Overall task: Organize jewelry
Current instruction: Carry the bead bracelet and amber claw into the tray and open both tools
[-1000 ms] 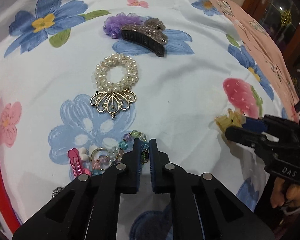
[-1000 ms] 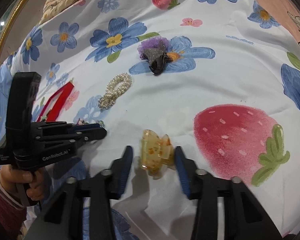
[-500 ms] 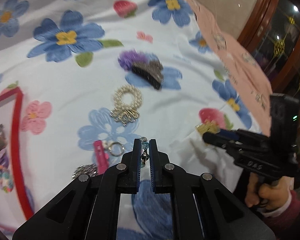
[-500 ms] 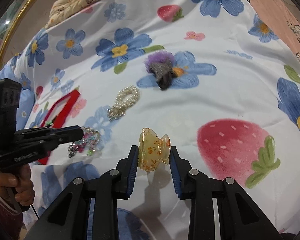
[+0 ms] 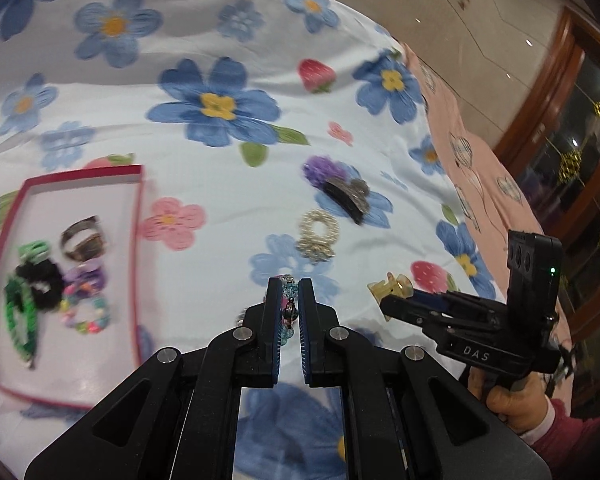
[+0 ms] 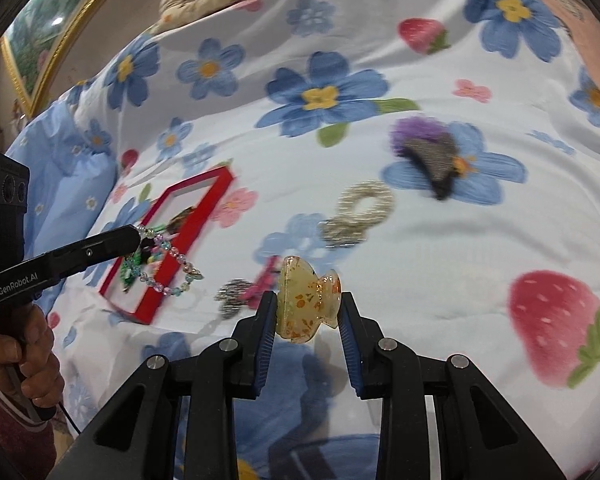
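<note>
- A bed cover (image 5: 204, 184) printed with blue flowers and strawberries carries everything.
- A red-rimmed tray (image 5: 138, 236) lies on it, holding a black scrunchie, green bands, a ring and pastel beads.
- The left tongs (image 5: 290, 312) are clamped nearly shut on a beaded bracelet (image 6: 168, 264), which dangles in the air in front of the tray in the right wrist view.
- The right tongs (image 6: 308, 312) stand partly open, pads pressing both sides of an amber hair claw (image 6: 306, 300), lifted off the cover.
- A dark hair claw (image 5: 348, 198) rests against a purple scrunchie (image 5: 322, 168).
- A pearl ring with gold filigree (image 5: 318, 234) lies just below them.
</note>
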A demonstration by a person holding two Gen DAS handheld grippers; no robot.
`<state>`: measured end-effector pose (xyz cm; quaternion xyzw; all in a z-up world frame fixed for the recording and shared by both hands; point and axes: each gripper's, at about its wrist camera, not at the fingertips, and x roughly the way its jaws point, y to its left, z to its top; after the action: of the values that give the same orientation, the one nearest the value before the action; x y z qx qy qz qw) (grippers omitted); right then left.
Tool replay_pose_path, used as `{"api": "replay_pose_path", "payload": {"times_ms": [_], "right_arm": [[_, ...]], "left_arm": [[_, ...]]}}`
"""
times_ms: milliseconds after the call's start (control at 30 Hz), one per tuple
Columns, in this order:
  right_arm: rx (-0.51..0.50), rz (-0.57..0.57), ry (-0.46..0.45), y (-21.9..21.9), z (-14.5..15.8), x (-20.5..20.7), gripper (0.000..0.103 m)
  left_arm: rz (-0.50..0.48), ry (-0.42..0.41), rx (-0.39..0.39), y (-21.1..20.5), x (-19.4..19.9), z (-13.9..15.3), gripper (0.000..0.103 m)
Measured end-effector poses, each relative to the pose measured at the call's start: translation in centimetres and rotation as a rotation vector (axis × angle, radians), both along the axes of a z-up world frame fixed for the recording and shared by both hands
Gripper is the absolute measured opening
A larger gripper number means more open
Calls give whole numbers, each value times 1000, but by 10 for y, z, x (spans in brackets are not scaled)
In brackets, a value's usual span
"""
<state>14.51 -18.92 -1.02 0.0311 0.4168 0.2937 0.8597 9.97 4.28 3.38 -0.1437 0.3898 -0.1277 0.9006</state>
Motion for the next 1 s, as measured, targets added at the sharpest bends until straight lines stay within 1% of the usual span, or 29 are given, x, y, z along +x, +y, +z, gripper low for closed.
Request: {"api": "replay_pose_path", "payload": {"times_ms": [500,733,1000], "right_arm": [[2,218,7,104,1,-16,31],[4,291,14,144,1,-17,31],[-6,369,20,187,-2,-14,31]], "left_arm": [[218,-1,-43,101,-43,-8,6],[278,11,-42,133,-50,-16,6],[324,32,-62,159,-52,-30,6]]}}
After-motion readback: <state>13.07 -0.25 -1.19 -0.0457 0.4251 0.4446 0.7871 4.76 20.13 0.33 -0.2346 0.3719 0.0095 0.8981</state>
